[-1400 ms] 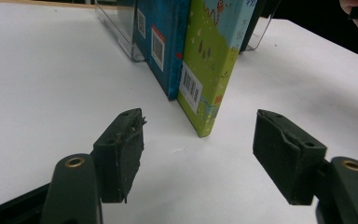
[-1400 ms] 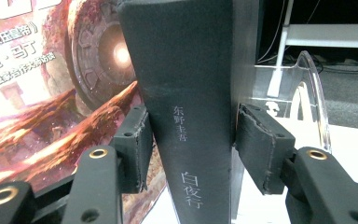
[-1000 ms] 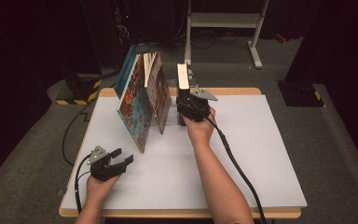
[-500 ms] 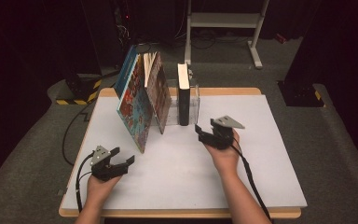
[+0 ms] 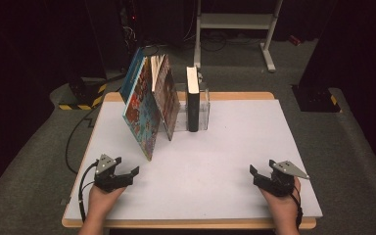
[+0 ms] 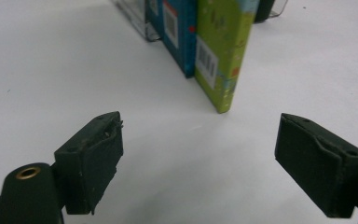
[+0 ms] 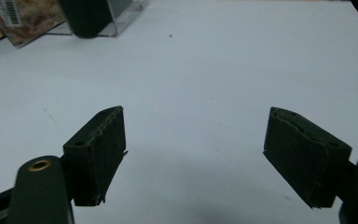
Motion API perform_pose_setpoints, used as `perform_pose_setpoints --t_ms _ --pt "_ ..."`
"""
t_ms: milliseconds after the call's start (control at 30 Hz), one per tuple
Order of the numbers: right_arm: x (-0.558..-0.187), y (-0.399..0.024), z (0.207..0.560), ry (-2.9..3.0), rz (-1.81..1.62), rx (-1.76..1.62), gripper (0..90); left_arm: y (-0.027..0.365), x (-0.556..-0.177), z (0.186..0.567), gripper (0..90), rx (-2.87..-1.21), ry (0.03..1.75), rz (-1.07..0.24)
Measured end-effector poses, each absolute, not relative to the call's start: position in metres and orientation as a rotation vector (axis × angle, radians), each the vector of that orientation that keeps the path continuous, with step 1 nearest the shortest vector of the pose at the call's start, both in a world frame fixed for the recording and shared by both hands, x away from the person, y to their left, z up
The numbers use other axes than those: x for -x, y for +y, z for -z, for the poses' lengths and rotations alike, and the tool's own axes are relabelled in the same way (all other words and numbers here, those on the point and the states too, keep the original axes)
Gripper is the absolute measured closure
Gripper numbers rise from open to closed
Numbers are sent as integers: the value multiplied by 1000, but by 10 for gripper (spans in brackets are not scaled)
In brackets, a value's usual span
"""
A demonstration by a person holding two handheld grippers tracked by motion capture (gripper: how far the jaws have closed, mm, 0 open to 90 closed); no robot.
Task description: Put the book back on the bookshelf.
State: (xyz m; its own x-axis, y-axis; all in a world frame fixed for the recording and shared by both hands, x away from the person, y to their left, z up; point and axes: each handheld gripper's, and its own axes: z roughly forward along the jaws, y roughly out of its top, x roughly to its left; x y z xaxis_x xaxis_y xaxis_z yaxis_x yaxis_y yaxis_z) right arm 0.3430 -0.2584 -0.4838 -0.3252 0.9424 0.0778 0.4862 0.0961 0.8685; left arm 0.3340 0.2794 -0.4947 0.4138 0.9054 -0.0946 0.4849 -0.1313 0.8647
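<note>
Several picture books (image 5: 144, 110) lean against each other at the back left of the white table (image 5: 235, 142). A black book (image 5: 192, 100) stands upright in a clear stand (image 5: 204, 105) beside them. My left gripper (image 5: 126, 165) rests near the front left edge. It is open, its jaws have just been opening, and nothing is between them (image 6: 199, 128). Ahead of it stand a green book (image 6: 221, 51) and a blue book (image 6: 177, 28). My right gripper (image 5: 262, 167) sits near the front right, open and empty (image 7: 195, 121), its jaws also just opening. The black book (image 7: 86, 16) is far ahead of it.
The table's wooden edge (image 5: 191, 223) runs along the front, under both hands. A white metal frame (image 5: 235, 22) stands on the grey floor behind the table. A black cable (image 5: 81, 193) trails off the left gripper.
My right gripper has left the black book, which stays upright in the stand, and pulled back to the front right of the table. Both grippers' jaws stand wider. The left hand has stayed put.
</note>
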Motion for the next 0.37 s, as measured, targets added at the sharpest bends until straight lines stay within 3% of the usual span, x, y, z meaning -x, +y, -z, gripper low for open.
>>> perform_pose_setpoints --t_ms 367 --pt "-347 -264 485 1850 -1163 -1420 185 290 -333 492 152 -1740 1224 -605"
